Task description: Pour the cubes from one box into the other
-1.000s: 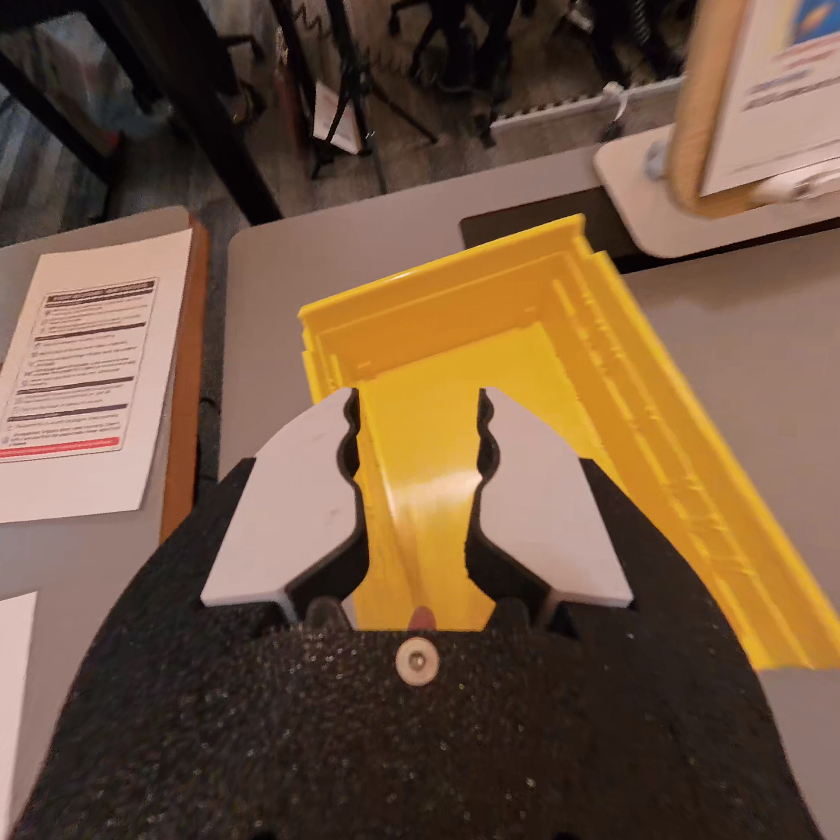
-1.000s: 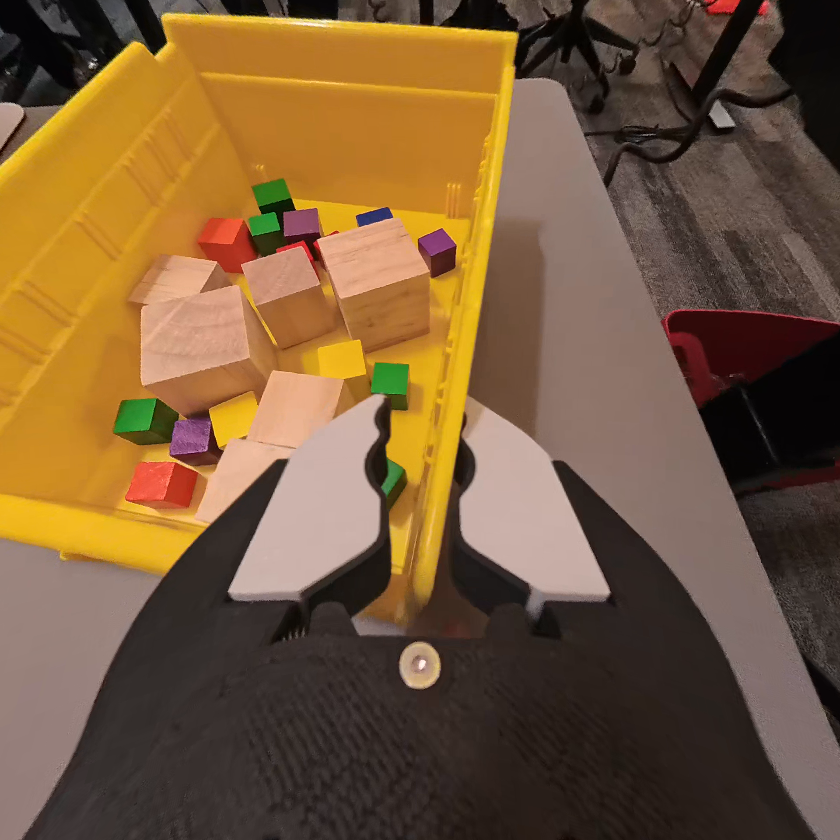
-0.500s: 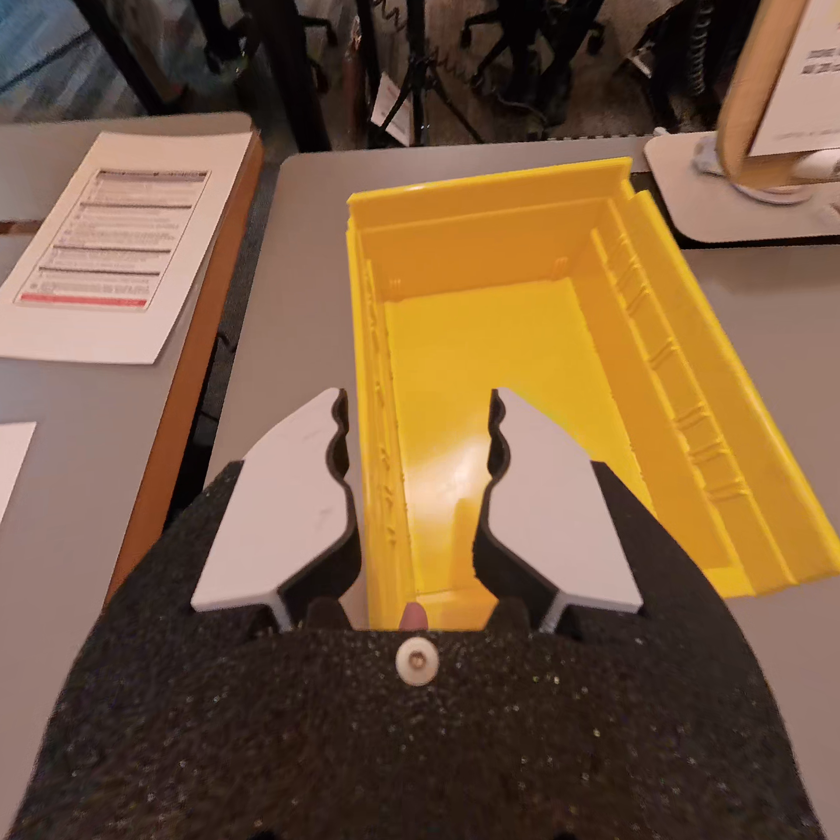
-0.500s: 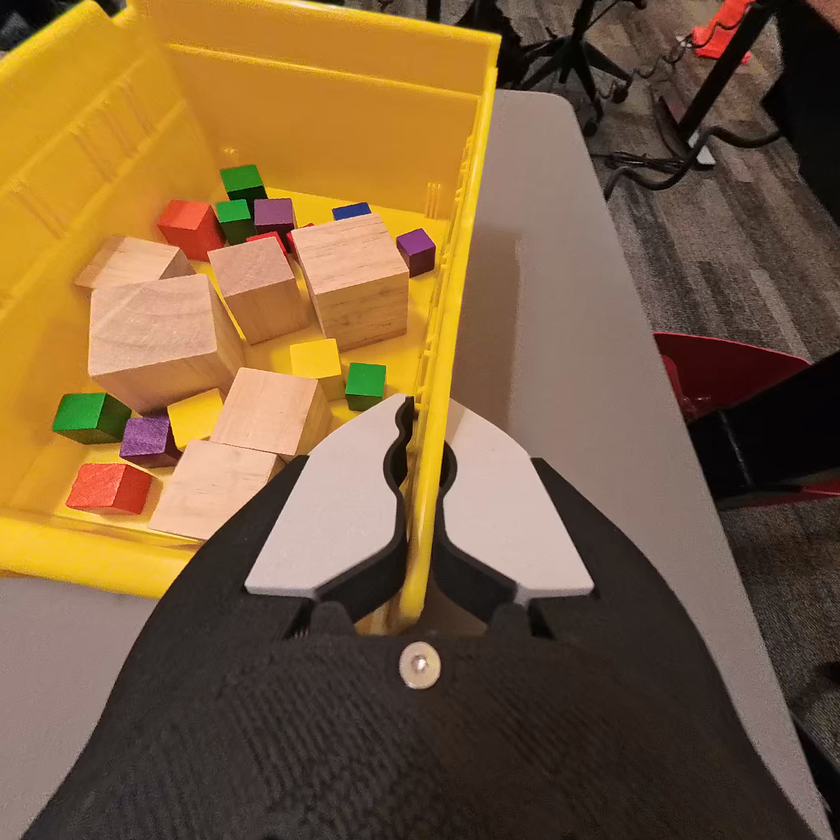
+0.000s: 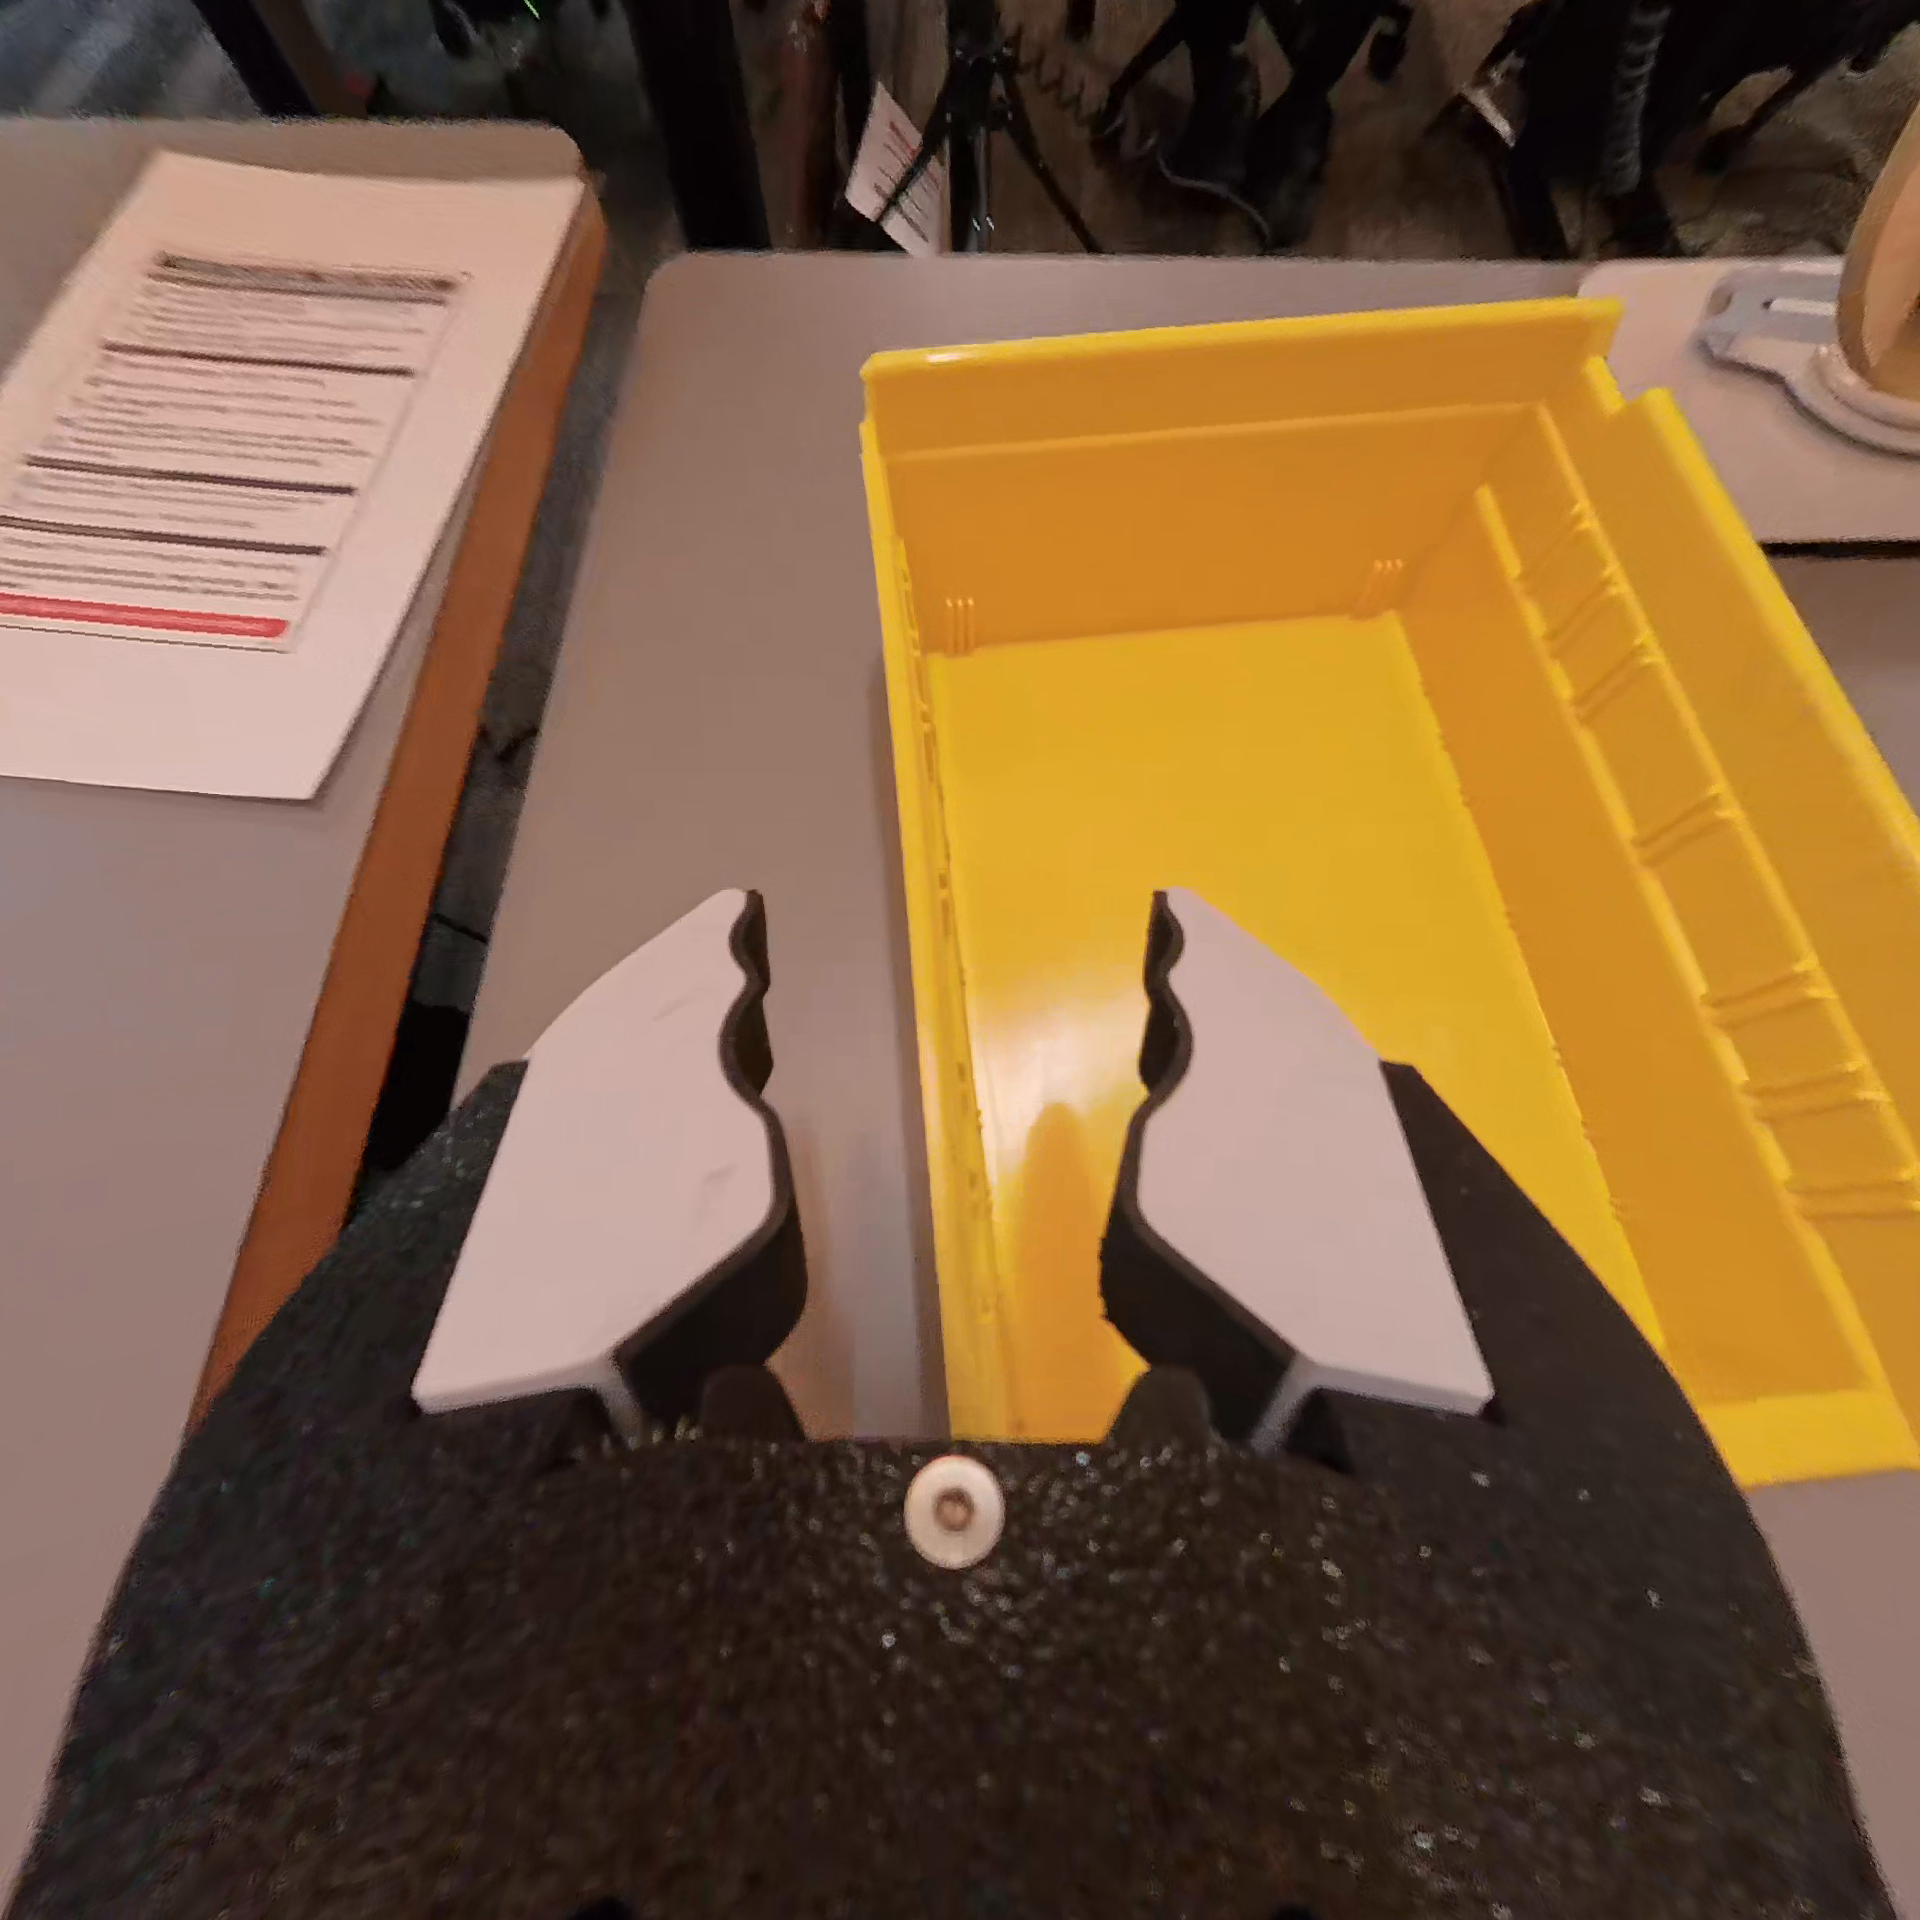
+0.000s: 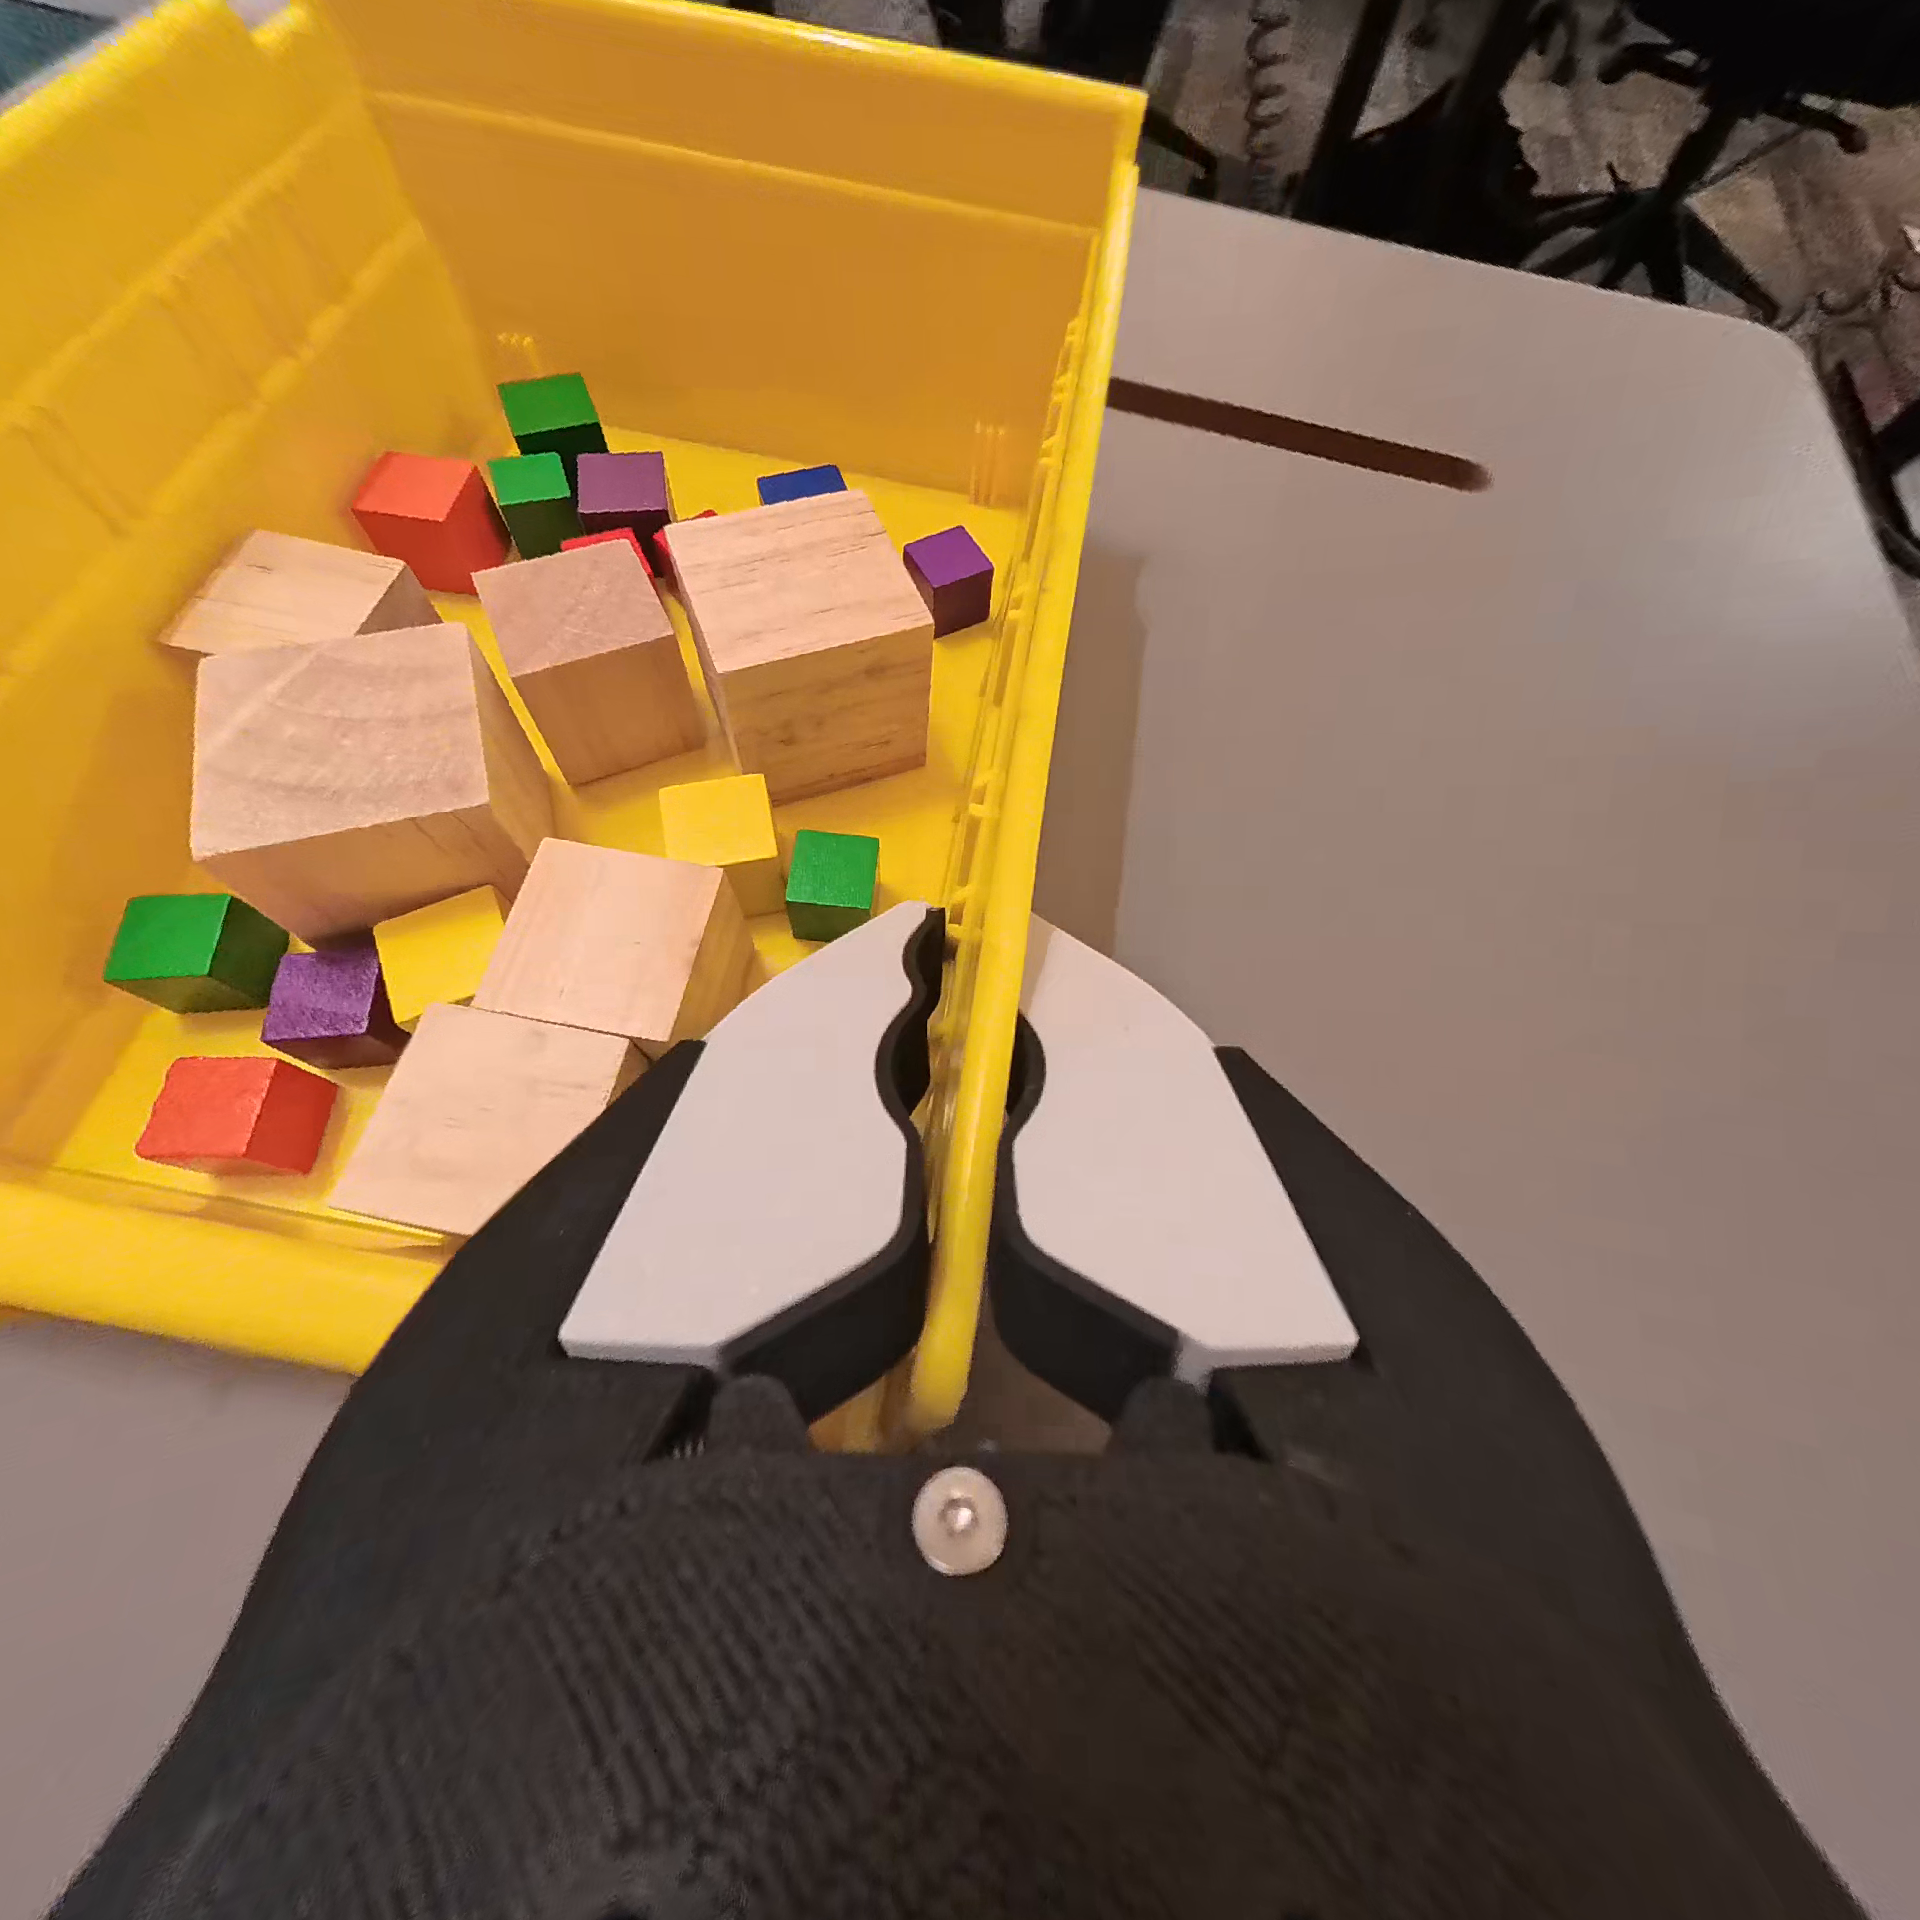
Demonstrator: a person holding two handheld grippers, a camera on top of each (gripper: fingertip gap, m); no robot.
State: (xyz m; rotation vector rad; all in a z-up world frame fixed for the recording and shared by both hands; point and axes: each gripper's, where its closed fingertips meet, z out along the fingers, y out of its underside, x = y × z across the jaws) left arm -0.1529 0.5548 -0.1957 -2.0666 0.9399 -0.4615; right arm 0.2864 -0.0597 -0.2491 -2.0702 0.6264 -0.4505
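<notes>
An empty yellow plastic box [image 5: 1195,831] sits flat on the grey surface [image 5: 707,644], open side up, its ribbed walls bare inside. A second yellow box [image 6: 727,260] holds the cubes [image 6: 582,727]: several large plain wooden ones among small red, green, purple, yellow and blue ones, scattered loosely across its floor.

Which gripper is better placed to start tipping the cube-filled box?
Right. The right gripper is shut on the full box's side wall. The left gripper is open, straddling the empty box's wall.

A printed sheet [image 5: 223,488] lies on the neighbouring wood-edged table [image 5: 447,748]; a pale stand base [image 5: 1766,343] sits far right
</notes>
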